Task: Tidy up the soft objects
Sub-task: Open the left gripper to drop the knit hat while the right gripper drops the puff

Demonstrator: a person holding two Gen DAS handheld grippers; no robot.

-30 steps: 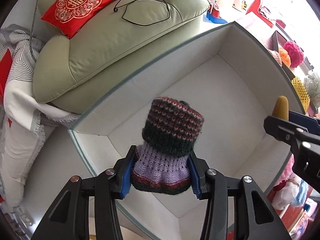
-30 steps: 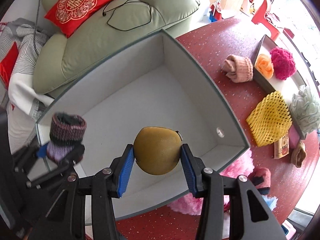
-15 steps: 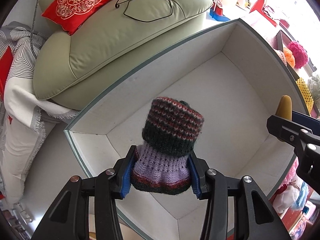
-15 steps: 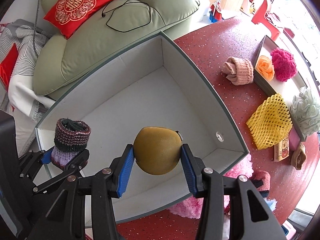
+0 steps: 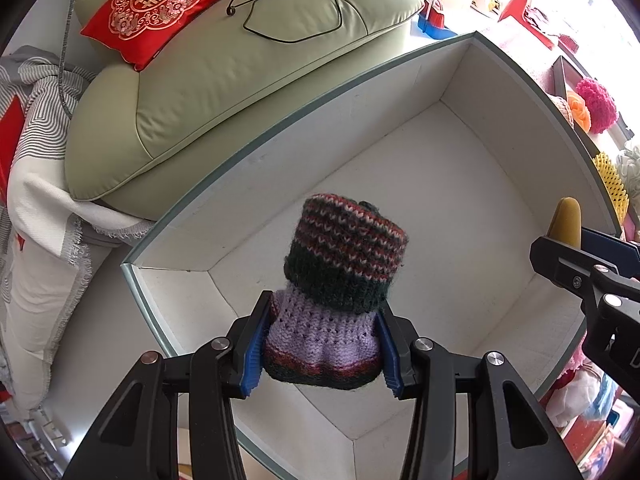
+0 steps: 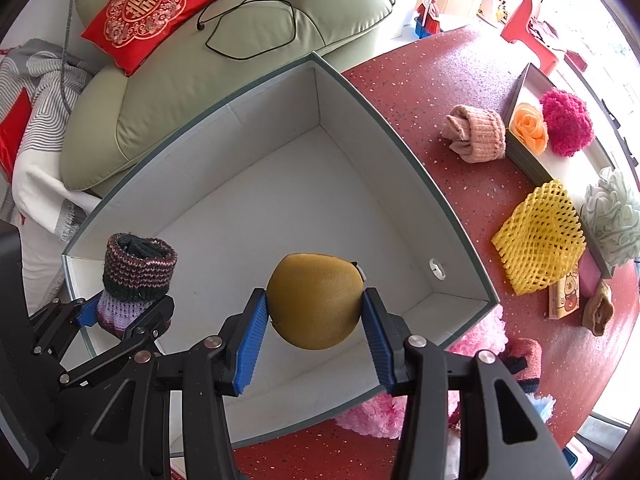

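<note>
My left gripper [image 5: 322,350] is shut on a rolled knitted sock [image 5: 340,280], striped purple, dark green and red, held above the near left corner of a large white box [image 5: 520,92]. From the right wrist view the same sock [image 6: 134,276] and left gripper [image 6: 126,316] hang over the box's left corner. My right gripper [image 6: 314,334] is shut on a mustard-yellow round sponge [image 6: 314,300] above the white box [image 6: 400,152] floor, near its front wall. In the left wrist view that sponge [image 5: 566,216] and the right gripper [image 5: 568,248] show at the right edge.
The box stands on a red speckled table [image 6: 432,76]. To its right lie a pink rolled sock [image 6: 476,134], yellow foam netting [image 6: 538,236], an orange rose [image 6: 528,126], a magenta pompom [image 6: 566,122] and a pale green bath puff [image 6: 614,218]. A green sofa cushion [image 6: 192,80] lies behind the box.
The left gripper with the sock has drifted slightly further over the box corner, seen from the right wrist view. Both grips are unchanged.
</note>
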